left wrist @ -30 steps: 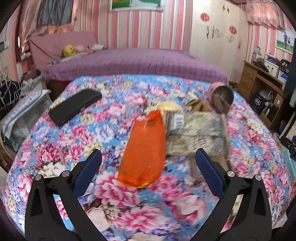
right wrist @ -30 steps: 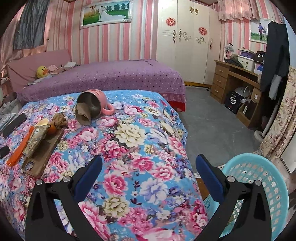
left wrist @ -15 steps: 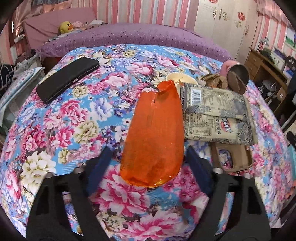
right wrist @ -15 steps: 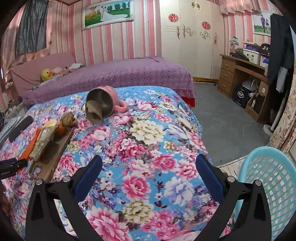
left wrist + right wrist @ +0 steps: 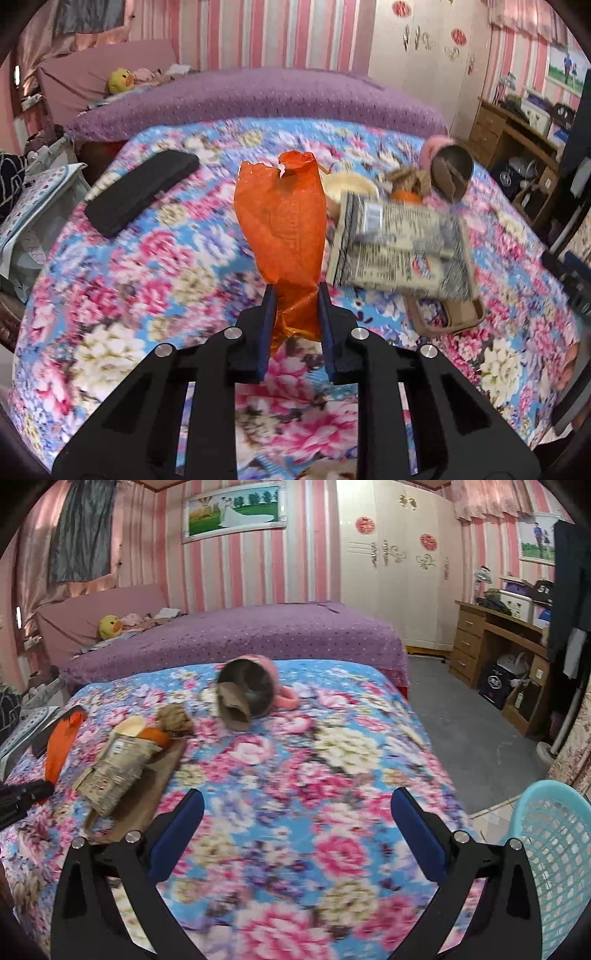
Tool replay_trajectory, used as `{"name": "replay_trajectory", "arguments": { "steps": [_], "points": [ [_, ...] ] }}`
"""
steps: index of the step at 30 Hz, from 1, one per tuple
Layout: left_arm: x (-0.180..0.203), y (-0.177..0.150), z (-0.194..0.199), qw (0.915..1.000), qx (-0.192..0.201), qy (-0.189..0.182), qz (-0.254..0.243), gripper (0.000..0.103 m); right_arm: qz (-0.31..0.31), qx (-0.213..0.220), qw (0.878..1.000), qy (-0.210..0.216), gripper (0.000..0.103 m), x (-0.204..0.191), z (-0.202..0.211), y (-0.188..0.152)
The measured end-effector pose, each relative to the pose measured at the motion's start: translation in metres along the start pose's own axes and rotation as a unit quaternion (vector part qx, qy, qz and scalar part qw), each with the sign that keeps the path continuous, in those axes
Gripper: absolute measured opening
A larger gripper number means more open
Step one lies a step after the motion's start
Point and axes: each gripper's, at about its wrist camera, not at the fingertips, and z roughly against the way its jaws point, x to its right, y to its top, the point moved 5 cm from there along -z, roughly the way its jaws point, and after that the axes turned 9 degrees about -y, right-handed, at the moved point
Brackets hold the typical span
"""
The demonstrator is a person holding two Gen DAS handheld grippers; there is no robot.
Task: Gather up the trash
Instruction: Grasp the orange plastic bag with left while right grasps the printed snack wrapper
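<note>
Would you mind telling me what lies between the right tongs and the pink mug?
Only bare floral bedspread lies between the open right tongs and the tipped pink mug, as the right wrist view shows.

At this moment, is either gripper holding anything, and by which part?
The left gripper, whose jaws have just been closing, pinches the orange wrapper by its crumpled near end. The right gripper is open and holds nothing.

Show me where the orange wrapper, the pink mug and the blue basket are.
orange wrapper [image 5: 284,221], left wrist view, middle of its body.
pink mug [image 5: 251,686], right wrist view, dark inside.
blue basket [image 5: 554,834], right wrist view, mesh wall.
</note>
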Motion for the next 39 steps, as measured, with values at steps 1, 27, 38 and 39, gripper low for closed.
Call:
{"name": "replay_trajectory", "arguments": {
  "steps": [1, 27, 38, 39],
  "points": [
    [-0.003, 0.002, 0.005, 1.0000, 0.008, 0.003, 0.000, 0.021, 0.004, -0.006, 1.000, 0.004, 0.099, -0.008, 0.000, -0.001],
    [-0.088, 0.006, 0.045, 0.9966, 0.046, 0.037, 0.058, 0.020, 0.190, -0.096, 0.975, 0.062, 0.079, -0.203, -0.024, -0.017],
    [-0.089, 0.008, 0.052, 0.9955, 0.057, 0.023, 0.071, 0.020, 0.187, -0.052, 0.980, 0.054, 0.034, -0.197, -0.013, 0.006],
    [-0.089, 0.008, 0.052, 0.9955, 0.057, 0.023, 0.072, 0.020, 0.189, -0.048, 0.980, 0.049, 0.030, -0.195, -0.013, 0.008]
  ]
}}
